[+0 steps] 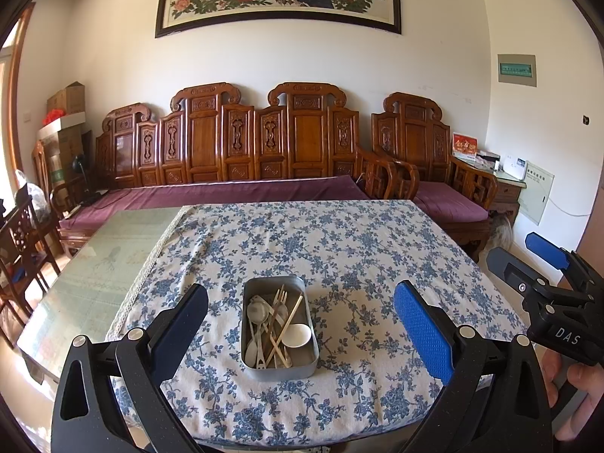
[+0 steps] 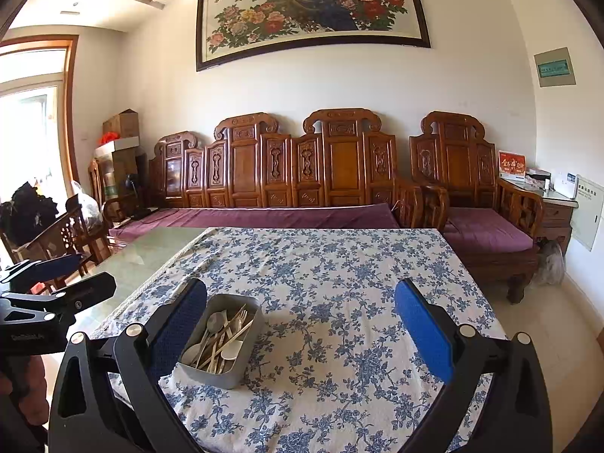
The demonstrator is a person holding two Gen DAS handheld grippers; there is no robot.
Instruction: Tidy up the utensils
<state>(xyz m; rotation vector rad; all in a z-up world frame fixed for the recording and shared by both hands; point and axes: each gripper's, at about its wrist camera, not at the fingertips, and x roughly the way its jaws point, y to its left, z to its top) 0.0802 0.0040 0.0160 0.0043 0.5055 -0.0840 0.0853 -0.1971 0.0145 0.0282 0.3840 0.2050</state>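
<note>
Nearest the lens, the left gripper (image 1: 300,330) had its two blue-padded fingers spread wide apart, clamped on nothing, and the grey metal tin (image 1: 278,325) sat on the cloth between them, touched by neither. That tin was a shallow rounded rectangle with dull grey walls, its long axis running away from the left wrist camera toward the carved wooden sofa (image 1: 241,143). Inside it lay a loose jumble of utensils (image 1: 273,330): pale metal spoons, a small fork with tines pointing to the tin's far end, wooden chopsticks slanting across the heap, and what looked like a white ceramic spoon bowl on the tin's right side, though the clutter made that hard to confirm. The tin rested on the blue floral tablecloth (image 1: 358,249), near its front edge. The right gripper (image 2: 300,330) was likewise held wide open and empty, with the tin just beside its left finger (image 2: 181,324). Right of the tin, the cloth lay flat
</note>
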